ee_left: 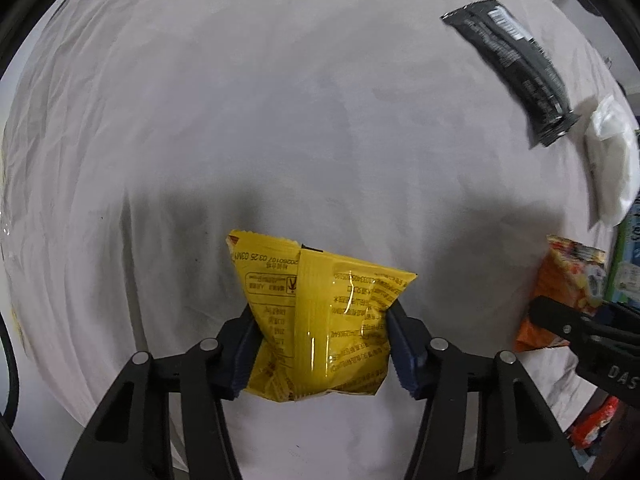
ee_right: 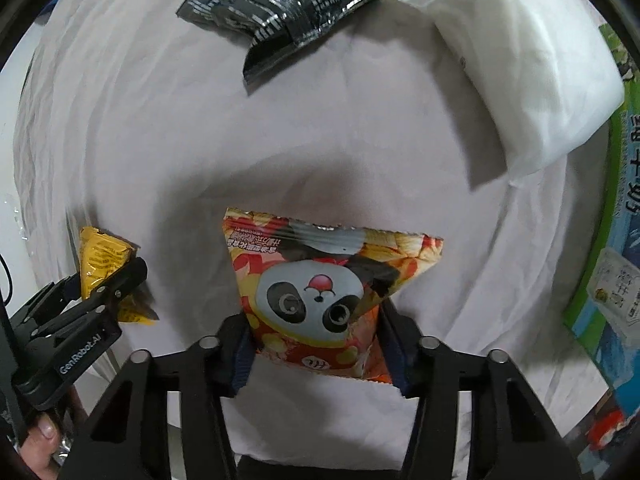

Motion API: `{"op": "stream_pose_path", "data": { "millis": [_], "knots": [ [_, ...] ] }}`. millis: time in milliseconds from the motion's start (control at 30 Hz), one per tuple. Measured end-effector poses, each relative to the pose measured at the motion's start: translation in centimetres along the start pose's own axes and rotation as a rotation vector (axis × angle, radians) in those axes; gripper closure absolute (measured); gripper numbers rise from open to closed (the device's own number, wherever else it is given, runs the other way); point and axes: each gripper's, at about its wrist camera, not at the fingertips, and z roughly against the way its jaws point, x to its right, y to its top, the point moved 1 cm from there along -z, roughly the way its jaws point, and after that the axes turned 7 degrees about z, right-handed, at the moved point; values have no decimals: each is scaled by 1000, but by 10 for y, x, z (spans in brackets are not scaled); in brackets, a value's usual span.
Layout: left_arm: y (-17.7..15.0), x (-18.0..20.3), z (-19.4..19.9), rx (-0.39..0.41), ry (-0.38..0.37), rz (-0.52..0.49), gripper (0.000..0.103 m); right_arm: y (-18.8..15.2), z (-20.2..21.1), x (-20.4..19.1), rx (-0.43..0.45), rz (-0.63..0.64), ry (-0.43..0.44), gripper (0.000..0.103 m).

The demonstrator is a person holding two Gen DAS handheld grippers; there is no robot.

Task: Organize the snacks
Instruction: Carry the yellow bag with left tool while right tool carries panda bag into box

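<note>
My left gripper is shut on a yellow snack packet, pinching it from both sides above a white cloth. My right gripper is shut on an orange panda snack packet, also lifted over the cloth. In the right wrist view the left gripper shows at the left with the yellow packet in it. The orange packet and the right gripper's finger appear at the right edge of the left wrist view. A black snack packet lies on the cloth farther away.
A white packet lies beside the black one at the far right. A green and blue box stands along the cloth's right edge. A red wrapper lies lower right. A person's hand holds the left gripper.
</note>
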Motion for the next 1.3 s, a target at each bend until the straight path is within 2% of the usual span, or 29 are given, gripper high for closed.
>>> {"op": "stream_pose_path", "data": {
  "millis": [133,367,633,800,1000,1167,1300],
  "knots": [
    [-4,6,15,25,-13,2,49,-1,12,-1,21,35,-12,51],
    [-17,37,64,100,-87,-25,50,-27,49,4,72,103,5,51],
    [-32,108,148,208,-194,-140,50,-61,133,41,188,139,28,51],
    [-37,165,184,237,-238,-227,50,-88,194,86,267,101,27,51],
    [-45,233,209,219,-306,-303,50,-113,235,152,329,22,28,51],
    [-41,299,206,175,-361,-343,50,-132,262,217,359,-45,8,51],
    [-33,348,195,140,-358,-367,50,-135,270,266,364,-79,-3,51]
  ]
}}
